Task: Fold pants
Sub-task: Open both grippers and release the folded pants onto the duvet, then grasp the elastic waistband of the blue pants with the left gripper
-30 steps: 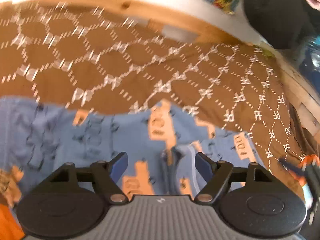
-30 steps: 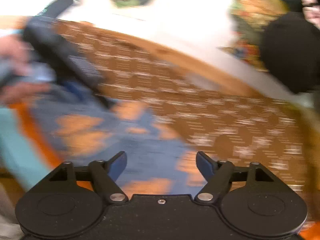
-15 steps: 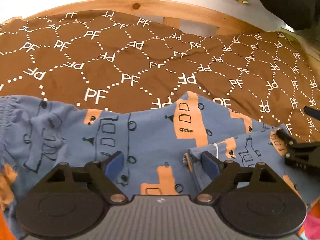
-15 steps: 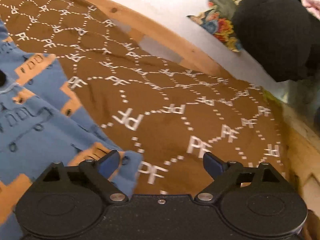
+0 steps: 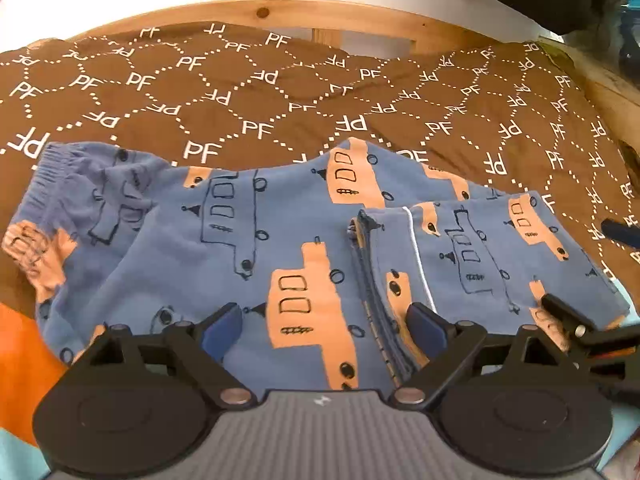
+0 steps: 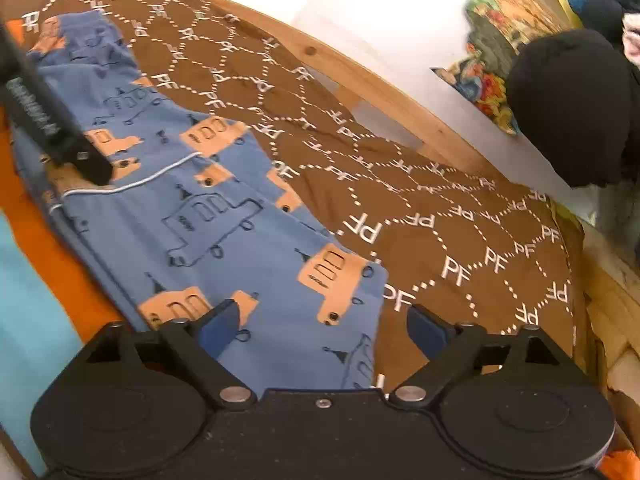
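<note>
A: Where do the pants (image 5: pixel 256 240) lie?

B: Flat on the brown bedspread (image 5: pixel 240 92) of the bed, waistband at the left in the left wrist view, the leg ends already folded back over the middle. That folded flap ends in a hem edge with a white line of stitching, right by the left gripper (image 5: pixel 328 322).

A: And the grippers?

B: Both are spreading their jaws and neither holds anything. The left gripper hangs low over the cloth with the flap's hem beside its right-hand finger. The right gripper (image 6: pixel 324 326) sits over the fold at the other end, its left finger above the fabric, its right one above bare bedspread.

A: So what does the next fold need, in your view?

B: I'd judge another fold toward the waistband is coming. Take every layer at each corner, not just the top one, or the flap will slide apart. Lift both corners evenly, carry them across level, and lay the edge square to the waistband. The cloth looks soft, so a lopsided lift would likely wrinkle it.
</note>
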{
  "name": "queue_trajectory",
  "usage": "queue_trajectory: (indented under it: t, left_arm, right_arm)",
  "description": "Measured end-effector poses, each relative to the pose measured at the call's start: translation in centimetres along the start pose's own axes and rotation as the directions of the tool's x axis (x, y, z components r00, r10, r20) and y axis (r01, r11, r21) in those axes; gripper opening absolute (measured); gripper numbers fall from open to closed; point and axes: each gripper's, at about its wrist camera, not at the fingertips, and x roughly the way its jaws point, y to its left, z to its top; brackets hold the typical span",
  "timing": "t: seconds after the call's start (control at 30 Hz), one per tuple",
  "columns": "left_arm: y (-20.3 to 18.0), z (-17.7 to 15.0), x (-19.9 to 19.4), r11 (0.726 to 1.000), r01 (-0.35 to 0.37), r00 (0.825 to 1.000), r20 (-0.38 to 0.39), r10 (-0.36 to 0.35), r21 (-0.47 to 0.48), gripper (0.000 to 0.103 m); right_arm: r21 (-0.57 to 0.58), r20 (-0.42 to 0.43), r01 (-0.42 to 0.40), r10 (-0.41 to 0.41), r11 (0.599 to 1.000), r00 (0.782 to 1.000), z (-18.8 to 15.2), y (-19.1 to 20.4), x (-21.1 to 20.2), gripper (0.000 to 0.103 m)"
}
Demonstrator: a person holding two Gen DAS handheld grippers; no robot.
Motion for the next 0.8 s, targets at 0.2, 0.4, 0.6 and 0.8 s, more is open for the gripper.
queue_trajectory:
  t: [0.2, 0.4, 0.6, 0.8]
  left_arm:
    - [0.9, -0.9, -1.2, 1.0, 0.011, 1.0, 0.02, -0.01, -0.02, 0.093]
    - [2.3, -0.8, -3.7, 0.995, 0.013, 0.994, 0.111, -0.002, -0.096, 0.093]
    - [6.2, -1.4, -7.7, 0.958, -0.138, 0.953, 0.229, 0.198, -0.253, 0.087]
    - [10.7, -1.0, -8.6, 0.884, -0.202, 0.93, 0.201, 0.309, -0.422, 0.062]
  right_arm:
    - [0.068, 0.031, -0.008, 0.006, 0.998, 0.999, 0.6, -1.1, -0.4, 0.092]
    - [0.041, 0.13, -0.171, 0.164, 0.984, 0.978, 5.5, -1.2, 3.5, 0.092]
    - [-0.013, 0.122, -0.274, 0.273, 0.962, 0.954, 9.5, 2.1, 7.3, 0.093]
    - [-0.014, 0.109, -0.232, 0.232, 0.973, 0.967, 9.6, 3.3, 7.4, 0.092]
